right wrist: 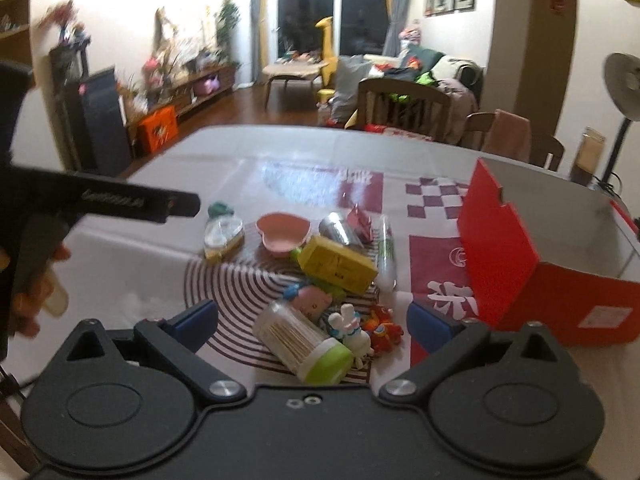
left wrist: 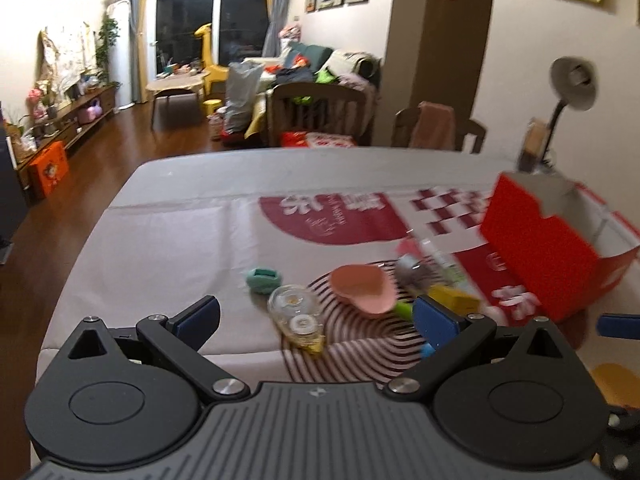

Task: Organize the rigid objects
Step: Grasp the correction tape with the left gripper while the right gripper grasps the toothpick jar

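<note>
Nearest the right wrist view, a toothpick jar [right wrist: 304,344] with a green cap is seen lying on its side at the near edge of the pile, between the spread fingers of the right hand-held gripper [right wrist: 312,320], which is held wide apart and clamped on nothing. Small figurines [right wrist: 362,330], a yellow box [right wrist: 338,266], a pink dish [right wrist: 282,236] and a clear tape dispenser [right wrist: 222,236] are clustered on the striped mat [right wrist: 224,284] in the middle of the worktop [right wrist: 132,264]. To the right, a red box [right wrist: 520,256] stands with its lid raised, apparently left open so the objects can be dropped in. The left hand-held gripper [left wrist: 316,320] is likewise held apart and empty, poised above the near left of the pile, close to the tape dispenser. Both are judged to be positioned for a first pick, the jar being the readiest candidate for the right one.
</note>
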Available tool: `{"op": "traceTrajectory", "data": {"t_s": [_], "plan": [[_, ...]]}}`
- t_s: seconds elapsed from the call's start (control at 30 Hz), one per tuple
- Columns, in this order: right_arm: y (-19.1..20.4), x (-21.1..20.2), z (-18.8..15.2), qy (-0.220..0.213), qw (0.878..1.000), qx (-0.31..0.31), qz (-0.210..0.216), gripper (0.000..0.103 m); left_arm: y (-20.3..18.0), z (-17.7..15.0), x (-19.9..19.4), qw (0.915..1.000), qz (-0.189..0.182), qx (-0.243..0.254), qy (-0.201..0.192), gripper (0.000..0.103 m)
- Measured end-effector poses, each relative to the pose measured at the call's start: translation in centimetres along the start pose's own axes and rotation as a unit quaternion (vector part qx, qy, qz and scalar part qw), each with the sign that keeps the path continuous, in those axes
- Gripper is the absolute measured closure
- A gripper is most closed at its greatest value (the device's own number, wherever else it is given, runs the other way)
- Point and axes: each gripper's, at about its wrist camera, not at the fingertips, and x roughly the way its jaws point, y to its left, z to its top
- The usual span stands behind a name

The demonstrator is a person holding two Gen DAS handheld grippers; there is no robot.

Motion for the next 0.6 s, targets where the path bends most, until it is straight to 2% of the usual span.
{"op": "traceTrajectory", "data": {"t_s": [0.07, 0.2, 0.3, 0.4, 0.5, 0.53, 0.6], "plan": [[-0.1, 1.2, -0.3, 0.010, 1.000, -0.015, 0.005, 0.004, 0.2, -0.2, 1.6, 0.9999, 0.009, -0.004, 0.010, 0.000], [0.0, 3.0, -0.8, 0.026, 0.999, -0.038, 0.021, 0.016, 0.5, -0.4, 4.3, 0.9995, 0.019, -0.013, 0.023, 0.000], [0.2, 4.2, -0.7, 0.034, 0.997, -0.064, 0.029, 0.019, 0.5, -0.6, 6.0, 0.9989, 0.030, -0.014, 0.034, 0.000], [0.6, 5.2, -0.6, 0.041, 0.995, -0.080, 0.052, 0.026, 0.5, -0.9, 7.7, 0.9982, 0.040, -0.013, 0.043, 0.001], [1.1, 5.9, -0.8, 0.053, 0.991, -0.103, 0.064, 0.036, 0.5, -1.1, 8.9, 0.9975, 0.048, -0.012, 0.050, 0.001], [1.2, 6.1, -0.9, 0.057, 0.990, -0.110, 0.066, 0.039, 0.6, -1.1, 9.3, 0.9972, 0.050, -0.013, 0.053, 0.001], [1.3, 6.4, -0.9, 0.062, 0.988, -0.122, 0.068, 0.042, 0.7, -1.2, 9.9, 0.9968, 0.050, -0.016, 0.060, 0.009]]}}
